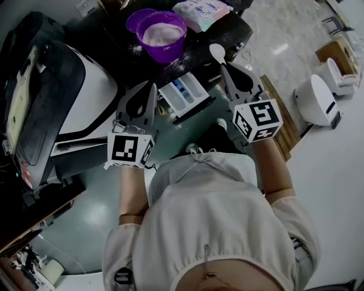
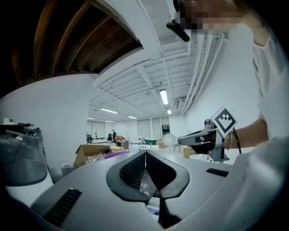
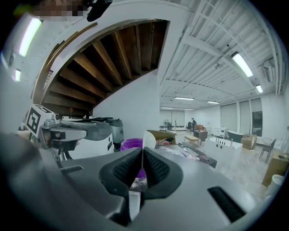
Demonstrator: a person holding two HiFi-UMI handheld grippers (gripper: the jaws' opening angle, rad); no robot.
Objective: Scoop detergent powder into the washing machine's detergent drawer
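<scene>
Two tools: left tool [image 1: 151, 86] pressed together with nothing in it; right tool [image 1: 226, 68] pinching the handle of a white plastic spoon [image 1: 217, 52].
Spoon axis: runs straight out along the right tool, bowl end forward toward the dark desk [image 1: 199, 48]; can't tell if it is loaded.
Powder: white, in a round purple plastic tub [image 1: 163, 35] near the desk's near edge, just ahead-left of the spoon bowl.
Drawer: white pulled-out detergent drawer with blue insert [image 1: 185, 94], below the desk's near edge, between the two tools, down-left of the spoon.
Nearer tool: right, to both tub and drawer.
Next move (judgement): a short swing left either way, to dip into the tub or tip over the drawer.
Writing: pale detergent pouch [image 1: 203, 12] at the desk's far edge has print, too small to read.
</scene>
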